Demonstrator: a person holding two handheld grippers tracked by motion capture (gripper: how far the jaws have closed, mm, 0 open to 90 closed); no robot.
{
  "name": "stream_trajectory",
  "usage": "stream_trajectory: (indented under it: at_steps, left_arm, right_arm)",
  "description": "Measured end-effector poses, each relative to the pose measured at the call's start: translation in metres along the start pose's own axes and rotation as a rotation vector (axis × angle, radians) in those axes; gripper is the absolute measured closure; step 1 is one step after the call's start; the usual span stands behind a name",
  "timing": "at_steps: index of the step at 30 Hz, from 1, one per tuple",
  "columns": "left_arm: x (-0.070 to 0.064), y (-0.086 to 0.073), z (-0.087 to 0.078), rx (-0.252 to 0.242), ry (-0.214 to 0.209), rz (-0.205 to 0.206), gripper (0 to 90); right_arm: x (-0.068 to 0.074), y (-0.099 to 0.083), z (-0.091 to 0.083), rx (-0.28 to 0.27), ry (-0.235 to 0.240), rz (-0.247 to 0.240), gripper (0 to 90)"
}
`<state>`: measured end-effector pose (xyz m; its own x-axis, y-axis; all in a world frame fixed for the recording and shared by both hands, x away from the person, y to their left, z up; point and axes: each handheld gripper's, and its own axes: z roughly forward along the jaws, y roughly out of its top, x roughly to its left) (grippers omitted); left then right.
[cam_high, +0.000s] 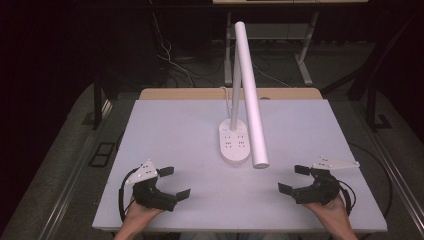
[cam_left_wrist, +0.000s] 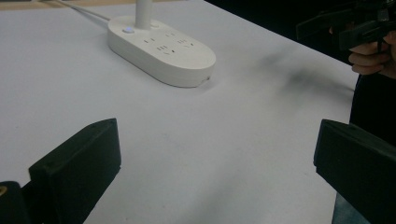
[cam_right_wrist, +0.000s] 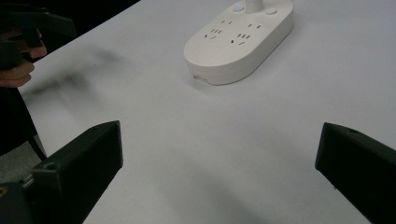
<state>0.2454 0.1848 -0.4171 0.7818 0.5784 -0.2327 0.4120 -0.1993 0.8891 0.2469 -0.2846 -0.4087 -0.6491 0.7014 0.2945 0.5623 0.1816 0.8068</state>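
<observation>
Near edge: your left gripper (cam_high: 174, 182) and right gripper (cam_high: 294, 178) rest low over the table (cam_high: 165, 125), jaws spread wide, nothing between them. Farther in, centred between both and well apart from each, the white lamp base (cam_high: 234, 142) sits flat, its lamp head (cam_high: 250, 90) angled overhead.

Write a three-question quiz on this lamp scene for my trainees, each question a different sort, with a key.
1. True or false: the left gripper is shut on the lamp.
2. Where does the lamp's base stand? A) at the table's middle B) at its near left corner C) on the floor
3. Fill in: the sockets sit on the lamp's ____.

Key
1. False: both it and the right gripper are open, holding nothing.
2. A
3. base, beside its buttons.
</observation>
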Motion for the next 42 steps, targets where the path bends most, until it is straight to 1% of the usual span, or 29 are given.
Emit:
stream_trajectory:
  at_steps: [6,10,14,17,23,24,26,29,33,37,42]
  left_arm:
    - [0.000,0.000,0.000,0.000,0.001,-0.002,0.0]
    - [0.000,0.000,0.000,0.003,0.003,0.001,0.0]
    - [0.000,0.000,-0.001,-0.002,0.007,-0.006,0.0]
    - [0.000,0.000,-0.002,-0.002,0.018,-0.003,0.0]
    - [-0.001,0.000,-0.003,-0.001,0.022,-0.002,0.1]
    - [-0.001,0.001,-0.003,0.000,0.022,-0.002,0.1]
    - [-0.001,0.001,-0.003,0.001,0.021,-0.004,0.1]
    - [-0.001,0.003,-0.004,0.000,0.024,0.005,0.5]
    - [0.000,0.005,-0.005,-0.002,0.027,0.007,0.5]
    - [0.001,0.008,-0.007,-0.002,0.025,-0.002,0.1]
    - [0.001,0.011,-0.005,0.015,0.025,0.005,0.0]
  right_arm:
    - [-0.001,-0.002,0.000,0.005,0.002,0.013,0.3]
    - [-0.002,-0.003,0.001,0.014,0.011,0.006,0.3]
    - [-0.001,-0.004,0.002,0.030,0.011,0.009,0.3]
    - [-0.001,-0.004,0.004,0.031,0.012,0.009,0.3]
    - [-0.001,-0.004,0.005,0.050,0.012,0.002,0.3]
    - [-0.001,-0.004,0.005,0.049,0.010,-0.007,0.3]
    - [-0.001,-0.005,0.005,0.052,0.011,-0.006,0.3]
    - [-0.001,-0.004,0.006,0.061,0.011,-0.006,0.3]
    - [-0.001,-0.004,0.006,0.058,0.012,-0.006,0.3]
    - [-0.001,-0.004,0.005,0.056,0.009,-0.008,0.3]
    - [-0.002,-0.004,0.005,0.058,0.006,-0.012,0.3]
